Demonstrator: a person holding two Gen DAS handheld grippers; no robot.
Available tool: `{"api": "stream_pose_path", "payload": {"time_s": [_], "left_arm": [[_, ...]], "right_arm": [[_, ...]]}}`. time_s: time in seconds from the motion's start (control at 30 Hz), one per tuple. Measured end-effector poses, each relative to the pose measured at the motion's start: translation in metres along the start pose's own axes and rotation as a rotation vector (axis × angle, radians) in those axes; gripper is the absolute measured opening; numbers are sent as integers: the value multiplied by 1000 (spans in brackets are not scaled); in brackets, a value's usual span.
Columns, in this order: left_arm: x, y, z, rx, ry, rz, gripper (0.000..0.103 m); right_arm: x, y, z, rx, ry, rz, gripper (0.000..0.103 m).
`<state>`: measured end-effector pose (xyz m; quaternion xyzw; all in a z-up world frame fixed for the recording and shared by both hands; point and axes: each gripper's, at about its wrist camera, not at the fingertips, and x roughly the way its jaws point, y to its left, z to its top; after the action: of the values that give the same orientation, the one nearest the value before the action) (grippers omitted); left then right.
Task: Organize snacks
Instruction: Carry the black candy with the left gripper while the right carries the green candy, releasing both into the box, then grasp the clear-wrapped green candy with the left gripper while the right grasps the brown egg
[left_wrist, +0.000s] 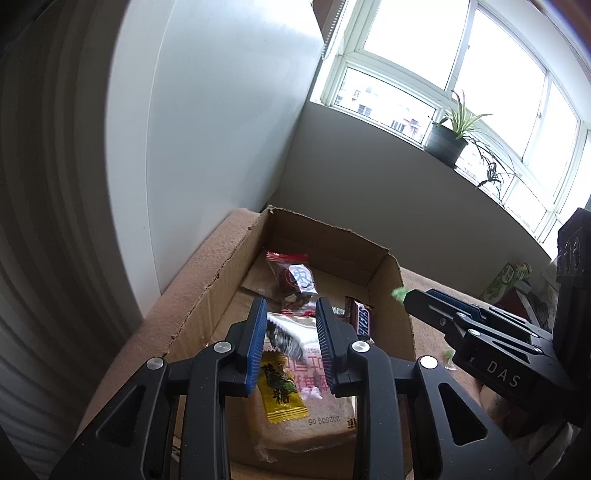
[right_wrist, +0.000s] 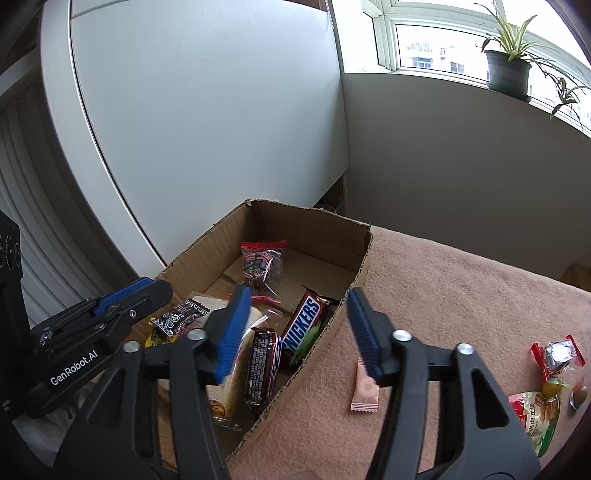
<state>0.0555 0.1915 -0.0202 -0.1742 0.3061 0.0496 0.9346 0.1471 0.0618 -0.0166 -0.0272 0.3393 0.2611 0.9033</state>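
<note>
An open cardboard box (left_wrist: 207, 295) (right_wrist: 364, 254) stands on a pink cloth. It holds a red-edged candy bag (left_wrist: 295, 280) (right_wrist: 262, 264), Snickers bars (left_wrist: 360, 317) (right_wrist: 303, 325), a wrapped bread slice (left_wrist: 306, 424), a yellow candy (left_wrist: 279, 387) and a black-and-white packet (left_wrist: 284, 338) (right_wrist: 183, 314). My left gripper (left_wrist: 291, 343) is open over the box, empty; it also shows in the right wrist view (right_wrist: 140, 291). My right gripper (right_wrist: 295, 328) is open over the box's right wall, empty. In the left wrist view the right gripper (left_wrist: 417, 299) has something green at its tip.
A pink candy (right_wrist: 364, 393) lies on the cloth (right_wrist: 461, 295) beside the box. More wrapped snacks (right_wrist: 554, 358) lie at the right edge. A green carton (left_wrist: 506, 280) stands farther right. White cabinet and wall rise behind the box; potted plants (right_wrist: 508, 70) sit on the windowsill.
</note>
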Motion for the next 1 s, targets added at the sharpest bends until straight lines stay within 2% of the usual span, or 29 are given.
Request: {"api": "stream_pose_path", "payload": {"time_s": [0.13,0.23,0.4,0.47,0.53,0.9,1.0], "left_arm": [[-2,2,0,-8,-2,2,31],[-3,1,1,-5,-2,0,31],[-6,-6,0,1,-16,-12,31],[-6,-11,-2,7,-15,-13,35],[-6,-15,-3,11,-13,-26,45],[-8,-63,-14,89,-11,-92,45],[-6,-79,-18,120,0,-112,45]], "right_arm": [[-10,-7,3,13,-15,-10,72],[-17,-14,2,26,-25,-23,81],[-29,-28,-1,31,-31,-52,81],[-35,-35,-4,30,-35,-72,81],[-41,-44,-8,33,-38,-97,81],[-87,-123,-29,144,-68,-212,82],[-100,-148,-37,187,-78,-243,85]]}}
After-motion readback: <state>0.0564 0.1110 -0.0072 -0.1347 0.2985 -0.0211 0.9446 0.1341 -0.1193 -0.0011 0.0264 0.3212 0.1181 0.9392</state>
